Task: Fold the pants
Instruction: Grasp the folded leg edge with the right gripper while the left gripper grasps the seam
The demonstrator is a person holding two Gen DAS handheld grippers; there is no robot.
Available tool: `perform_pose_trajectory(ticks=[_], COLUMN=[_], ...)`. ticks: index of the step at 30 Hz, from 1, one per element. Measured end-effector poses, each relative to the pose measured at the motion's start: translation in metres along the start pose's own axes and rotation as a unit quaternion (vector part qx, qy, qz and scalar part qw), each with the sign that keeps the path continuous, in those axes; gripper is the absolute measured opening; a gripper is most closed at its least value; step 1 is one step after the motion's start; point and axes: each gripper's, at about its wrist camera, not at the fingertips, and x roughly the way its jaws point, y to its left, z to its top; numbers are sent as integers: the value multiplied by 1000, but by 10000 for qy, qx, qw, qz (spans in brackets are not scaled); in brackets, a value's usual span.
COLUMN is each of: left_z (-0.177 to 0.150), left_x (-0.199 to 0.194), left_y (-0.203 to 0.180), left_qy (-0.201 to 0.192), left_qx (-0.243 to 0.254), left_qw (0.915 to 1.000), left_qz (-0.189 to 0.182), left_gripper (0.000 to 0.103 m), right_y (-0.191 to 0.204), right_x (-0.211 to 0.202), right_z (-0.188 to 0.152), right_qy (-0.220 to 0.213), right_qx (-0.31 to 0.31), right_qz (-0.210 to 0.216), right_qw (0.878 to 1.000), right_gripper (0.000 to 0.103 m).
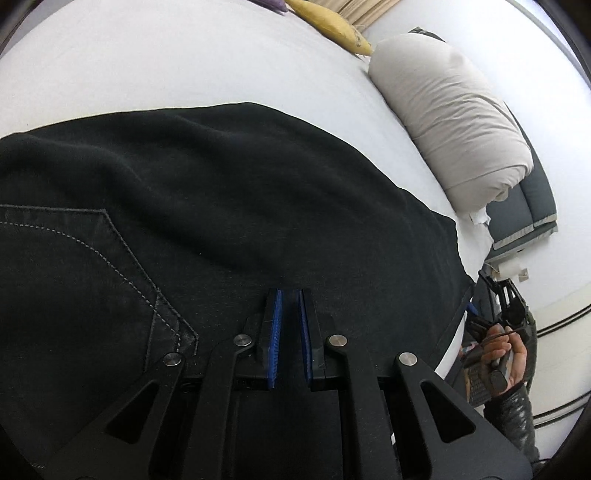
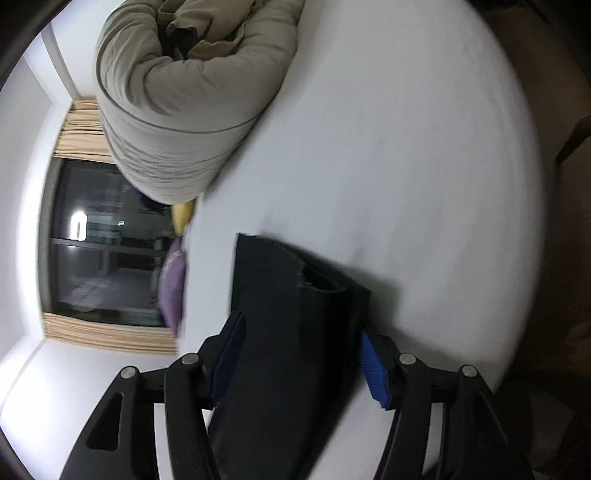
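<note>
Black pants [image 1: 229, 192] lie spread on a white bed [image 1: 177, 62], with a stitched back pocket [image 1: 74, 280] at the left. My left gripper [image 1: 290, 295] is low over the fabric, its blue pads nearly closed with a narrow gap; no cloth shows between them. In the right wrist view the leg ends of the pants [image 2: 288, 325] lie between the wide-open fingers of my right gripper [image 2: 301, 332], hem openings facing away. The right gripper and the hand holding it also show in the left wrist view [image 1: 498, 332], past the bed's edge.
A rolled beige duvet [image 1: 454, 118] lies along the bed's far side; it also shows in the right wrist view [image 2: 184, 96]. A yellow cushion [image 1: 328, 22] and a purple cushion [image 2: 171, 291] sit near the curtained window [image 2: 103, 251]. A grey cushion [image 1: 524, 210] lies beyond the duvet.
</note>
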Motion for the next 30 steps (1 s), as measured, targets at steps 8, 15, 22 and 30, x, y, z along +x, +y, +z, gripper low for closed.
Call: perform_pose_trajectory(ticks=[8, 15, 22, 30], left_z=[-9, -4, -5, -3], left_x=[-10, -18, -21, -25], left_y=[10, 15, 19, 22], left_qy=[3, -35, -71, -81], left_qx=[-82, -123, -202, -434], left_qw=[10000, 9999, 9998, 9988], left_qz=[-21, -18, -32, -211], left_gripper=[9, 9, 9, 31], right_y=[-6, 28, 130, 172], right_x=[22, 10, 26, 81], right_z=[17, 2, -79, -251], right_qy=[80, -99, 309, 1222], right_qx=[161, -737, -3056, -6037], right_qz=[81, -373, -833, -1746], right_qw=[9998, 9965, 9480, 7682], right_gripper=[12, 11, 11, 11])
